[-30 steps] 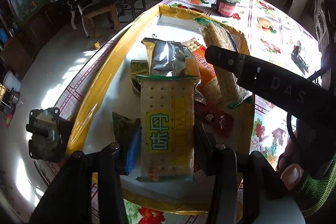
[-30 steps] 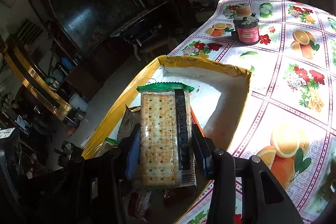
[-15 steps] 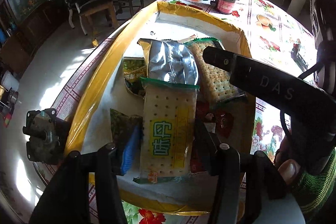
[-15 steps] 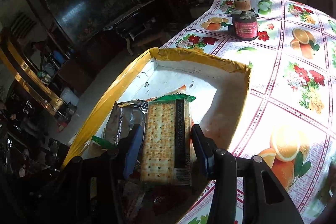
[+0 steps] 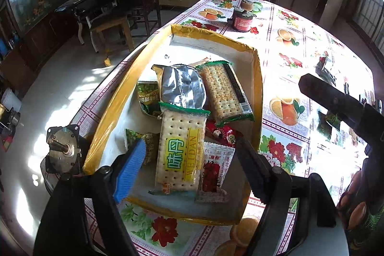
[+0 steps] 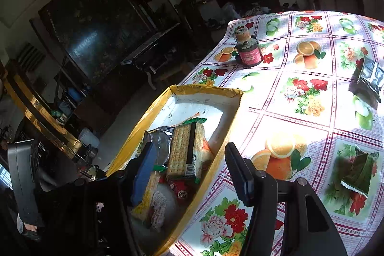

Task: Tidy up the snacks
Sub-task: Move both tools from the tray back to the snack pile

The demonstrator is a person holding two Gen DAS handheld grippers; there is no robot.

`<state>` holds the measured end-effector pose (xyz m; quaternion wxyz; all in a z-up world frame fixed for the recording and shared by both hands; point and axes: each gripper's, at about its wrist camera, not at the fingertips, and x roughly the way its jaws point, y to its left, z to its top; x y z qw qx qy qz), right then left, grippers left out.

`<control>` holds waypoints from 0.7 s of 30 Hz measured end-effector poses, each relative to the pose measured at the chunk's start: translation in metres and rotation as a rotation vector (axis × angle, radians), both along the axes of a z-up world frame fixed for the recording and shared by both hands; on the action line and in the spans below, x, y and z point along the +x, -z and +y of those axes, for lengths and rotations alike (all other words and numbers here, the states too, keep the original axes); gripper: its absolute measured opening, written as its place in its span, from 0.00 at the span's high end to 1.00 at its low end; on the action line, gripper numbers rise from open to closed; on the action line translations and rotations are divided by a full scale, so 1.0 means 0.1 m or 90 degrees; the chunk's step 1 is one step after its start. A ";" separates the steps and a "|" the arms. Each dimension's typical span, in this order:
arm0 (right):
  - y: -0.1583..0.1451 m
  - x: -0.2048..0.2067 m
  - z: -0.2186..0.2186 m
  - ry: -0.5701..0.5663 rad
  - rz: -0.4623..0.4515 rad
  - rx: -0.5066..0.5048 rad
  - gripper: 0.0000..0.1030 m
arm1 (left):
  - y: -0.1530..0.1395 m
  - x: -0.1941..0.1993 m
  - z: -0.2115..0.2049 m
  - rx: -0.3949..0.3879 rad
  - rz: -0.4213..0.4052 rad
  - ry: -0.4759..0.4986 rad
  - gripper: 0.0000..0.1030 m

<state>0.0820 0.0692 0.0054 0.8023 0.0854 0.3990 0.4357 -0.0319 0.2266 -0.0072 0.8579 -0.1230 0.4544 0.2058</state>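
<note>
Blue padding on one finger (image 5: 129,168) of the left gripper (image 5: 189,160), spread wide with nothing clamped, hanging over the near end of the box (image 5: 258,97). Just beyond, a cracker pack with a yellow label (image 5: 181,148) lying flat in the box, its near end between the open fingers but clear of both. Beside it to the right, a small white and red sachet (image 5: 214,169) and a red wrapper (image 5: 222,132); to the left, two green packets (image 5: 141,140), partly covered. Farther in, a silver bag (image 5: 182,86) and a second cracker pack (image 5: 224,92) side by side, tilted on the pile. White bare floor at the far end of the box, yellow tape along the rim. Farther off on the flowered tablecloth (image 5: 300,44), a dark jar with a red label (image 5: 243,20).

Right gripper (image 6: 189,167) likewise spread wide and holding nothing, over the right rim of the box (image 6: 206,89), the second cracker pack (image 6: 188,150) beyond its tips. Out on the cloth to the right, a green packet (image 6: 357,172) nearby, a silver bag (image 6: 368,82) farther off, the jar (image 6: 248,52) past both.
</note>
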 end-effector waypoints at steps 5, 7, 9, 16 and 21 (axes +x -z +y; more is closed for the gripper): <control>-0.01 -0.08 -0.47 0.044 0.001 0.007 0.40 | -0.07 -0.03 -0.21 0.001 -0.007 0.023 0.23; 0.00 -0.11 -0.64 0.060 0.003 0.008 0.40 | -0.09 -0.02 -0.32 0.005 -0.009 0.037 0.22; 0.01 -0.15 -0.82 0.078 0.002 0.007 0.39 | -0.11 -0.02 -0.43 0.007 -0.012 0.052 0.22; 0.11 -0.25 -1.47 0.149 0.016 0.001 0.37 | -0.10 -0.01 -0.85 0.010 -0.006 0.119 0.21; 0.16 -0.38 -1.90 0.198 0.012 -0.008 0.36 | -0.03 -0.03 -1.11 0.010 0.008 0.167 0.18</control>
